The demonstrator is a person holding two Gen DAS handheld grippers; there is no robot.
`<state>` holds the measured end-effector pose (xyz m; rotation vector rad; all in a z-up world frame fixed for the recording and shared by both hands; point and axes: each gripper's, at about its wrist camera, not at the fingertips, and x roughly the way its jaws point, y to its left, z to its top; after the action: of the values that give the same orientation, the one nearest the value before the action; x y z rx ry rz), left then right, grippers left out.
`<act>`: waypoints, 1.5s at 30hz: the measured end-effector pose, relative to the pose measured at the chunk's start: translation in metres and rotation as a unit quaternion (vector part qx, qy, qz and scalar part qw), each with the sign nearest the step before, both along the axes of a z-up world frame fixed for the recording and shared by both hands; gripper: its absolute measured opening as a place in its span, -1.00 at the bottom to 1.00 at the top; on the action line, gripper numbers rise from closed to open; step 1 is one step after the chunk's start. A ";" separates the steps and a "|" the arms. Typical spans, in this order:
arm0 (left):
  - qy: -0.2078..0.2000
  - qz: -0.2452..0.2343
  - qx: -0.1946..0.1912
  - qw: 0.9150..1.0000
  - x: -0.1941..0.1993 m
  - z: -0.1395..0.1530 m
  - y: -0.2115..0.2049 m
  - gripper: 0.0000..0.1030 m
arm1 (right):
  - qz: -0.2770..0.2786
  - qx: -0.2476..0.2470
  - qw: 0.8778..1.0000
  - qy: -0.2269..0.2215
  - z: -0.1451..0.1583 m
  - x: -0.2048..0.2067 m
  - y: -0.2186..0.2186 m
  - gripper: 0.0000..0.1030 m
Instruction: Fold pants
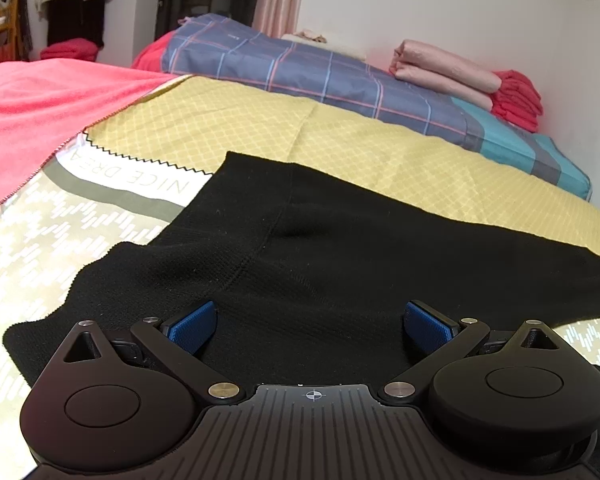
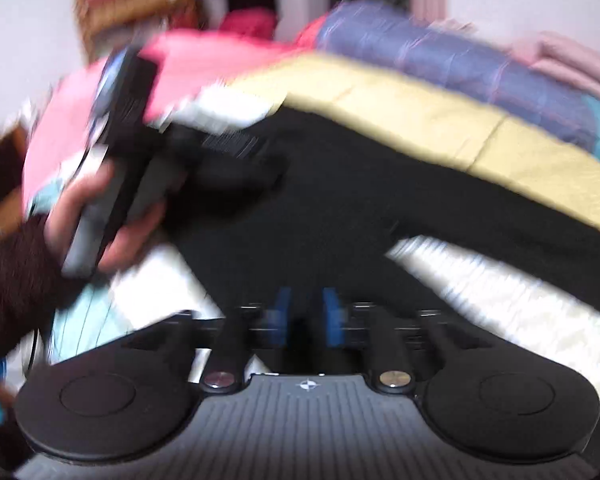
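Black pants (image 1: 340, 240) lie flat on the bed, partly on a yellow quilted cover (image 1: 300, 128). My left gripper (image 1: 310, 326) hovers low over the near part of the pants, open wide, with nothing between its blue pads (image 1: 192, 326). The right wrist view is motion-blurred. There the pants (image 2: 380, 200) spread across the middle, and my right gripper (image 2: 308, 316) sits at their near edge with its blue pads a narrow gap apart and nothing visibly pinched. A hand (image 2: 112, 216) in a dark sleeve holds the left gripper's body at upper left.
A pink blanket (image 1: 40, 112) covers the bed's left side. A plaid blue pillow (image 1: 300, 68) and folded pink and red cloths (image 1: 460, 76) lie by the far wall. A pale patterned sheet (image 1: 60, 232) borders the pants on the left.
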<state>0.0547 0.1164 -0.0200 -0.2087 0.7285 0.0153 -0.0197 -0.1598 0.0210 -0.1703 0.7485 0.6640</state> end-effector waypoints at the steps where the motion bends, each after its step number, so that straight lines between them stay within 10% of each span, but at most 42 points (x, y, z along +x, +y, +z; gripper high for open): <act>1: 0.005 0.001 -0.001 1.000 0.000 0.003 0.001 1.00 | -0.022 0.012 1.000 -0.014 0.002 0.009 -0.010 0.23; 5: 0.007 0.013 -0.002 1.000 -0.002 0.019 0.003 1.00 | -0.108 -0.012 0.990 -0.087 0.001 0.049 -0.033 0.23; 12: 0.027 -0.013 0.018 0.999 0.048 0.030 -0.013 1.00 | -0.220 -0.030 0.974 -0.034 -0.034 0.121 -0.106 0.27; 15: 0.077 0.009 0.052 0.996 0.069 0.001 -0.017 1.00 | -0.236 0.011 0.972 0.006 -0.041 0.130 -0.151 -0.12; 18: 0.057 0.003 0.090 0.994 0.062 -0.007 -0.025 1.00 | -0.316 0.095 0.944 -0.015 -0.028 0.119 -0.195 0.57; 23: 0.062 0.010 0.110 0.992 0.063 -0.009 -0.029 1.00 | -0.383 0.039 0.923 0.008 -0.048 0.129 -0.223 0.04; 27: 0.057 0.013 0.103 0.993 0.062 -0.008 -0.026 1.00 | -0.446 0.030 0.894 0.000 -0.034 0.112 -0.234 0.26; 41: 0.052 0.013 0.099 0.994 0.061 -0.009 -0.026 1.00 | -0.289 -0.040 0.955 -0.058 -0.003 -0.025 -0.162 0.69; 45: 0.049 0.014 0.095 0.994 0.060 -0.008 -0.025 1.00 | -0.373 -0.104 0.922 -0.018 -0.028 -0.027 -0.192 0.57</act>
<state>0.1148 0.0910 -0.0283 -0.0361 0.8167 0.1208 -0.0471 -0.3514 -0.0072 -0.0786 0.7773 -0.1471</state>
